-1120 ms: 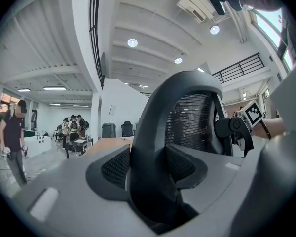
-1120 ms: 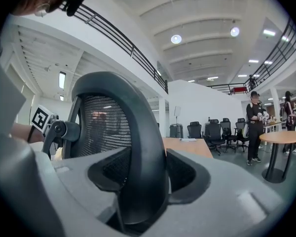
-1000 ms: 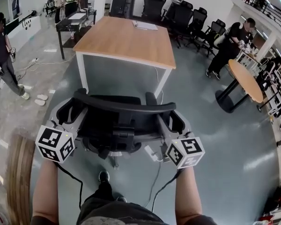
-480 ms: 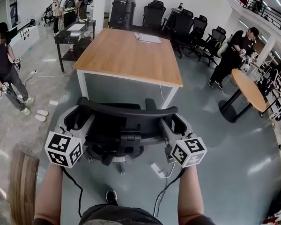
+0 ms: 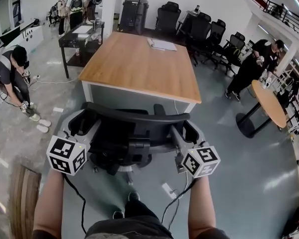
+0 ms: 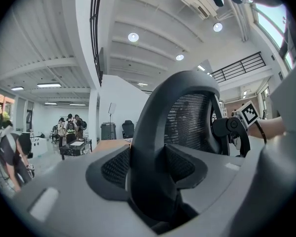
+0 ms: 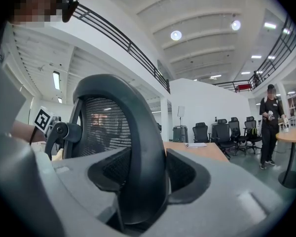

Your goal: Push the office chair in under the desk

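The black mesh office chair (image 5: 132, 133) stands with its back towards me, just short of the wooden desk (image 5: 139, 66) with white legs. My left gripper (image 5: 82, 128) is shut on the left side of the backrest's rim, and my right gripper (image 5: 182, 133) is shut on the right side. In the left gripper view the curved black frame (image 6: 153, 147) fills the gap of the left gripper (image 6: 150, 186), with both pads against it. The right gripper view shows the same: the frame (image 7: 138, 142) sits clamped in the right gripper (image 7: 138, 191). The chair's seat and base are mostly hidden.
Papers (image 5: 164, 45) lie at the desk's far end. A power strip and cable (image 5: 168, 190) lie on the floor by my feet. A person (image 5: 15, 78) bends down at the left, another (image 5: 256, 63) stands by a round table (image 5: 269, 103) at the right. Black chairs (image 5: 204, 29) line the back.
The chair and both grippers have moved forward, so the gap to the desk's front edge has shrunk. The person at the left has bent down.
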The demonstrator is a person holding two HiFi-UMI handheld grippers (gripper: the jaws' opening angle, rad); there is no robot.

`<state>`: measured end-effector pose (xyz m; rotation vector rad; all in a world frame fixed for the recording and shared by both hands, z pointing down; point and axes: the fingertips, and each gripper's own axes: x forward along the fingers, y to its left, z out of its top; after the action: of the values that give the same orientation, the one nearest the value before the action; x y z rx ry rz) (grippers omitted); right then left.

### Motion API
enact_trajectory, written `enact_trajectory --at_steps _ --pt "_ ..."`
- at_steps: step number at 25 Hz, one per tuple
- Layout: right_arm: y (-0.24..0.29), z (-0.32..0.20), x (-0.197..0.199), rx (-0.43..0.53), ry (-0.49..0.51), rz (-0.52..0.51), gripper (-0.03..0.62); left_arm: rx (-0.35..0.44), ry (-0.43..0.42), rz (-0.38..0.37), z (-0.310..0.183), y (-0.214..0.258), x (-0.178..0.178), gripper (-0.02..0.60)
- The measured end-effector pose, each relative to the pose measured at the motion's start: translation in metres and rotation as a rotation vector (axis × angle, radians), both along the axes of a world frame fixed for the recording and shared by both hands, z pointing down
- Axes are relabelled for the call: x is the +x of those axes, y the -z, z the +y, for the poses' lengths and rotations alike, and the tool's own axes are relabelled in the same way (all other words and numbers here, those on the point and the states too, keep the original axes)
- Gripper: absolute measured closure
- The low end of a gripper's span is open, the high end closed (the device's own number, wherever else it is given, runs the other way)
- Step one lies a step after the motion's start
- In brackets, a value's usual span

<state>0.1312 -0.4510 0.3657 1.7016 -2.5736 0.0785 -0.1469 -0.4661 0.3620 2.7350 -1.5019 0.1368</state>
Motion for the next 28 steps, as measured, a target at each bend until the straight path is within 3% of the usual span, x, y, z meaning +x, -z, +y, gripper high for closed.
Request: enact_trajectory --at_steps 10,28 --pt "0.003 -0.063 -0.011 -0.001 0.006 -0.01 0.381 0.004 -0.026 -0.019 -0.069 0.003 -0.009 0.341" --pt "0.013 -0.185 0.015 0.008 -0.024 -0.016 0.381 0.047 -0.067 -0.022 -0.205 0.009 0.019 0.341"
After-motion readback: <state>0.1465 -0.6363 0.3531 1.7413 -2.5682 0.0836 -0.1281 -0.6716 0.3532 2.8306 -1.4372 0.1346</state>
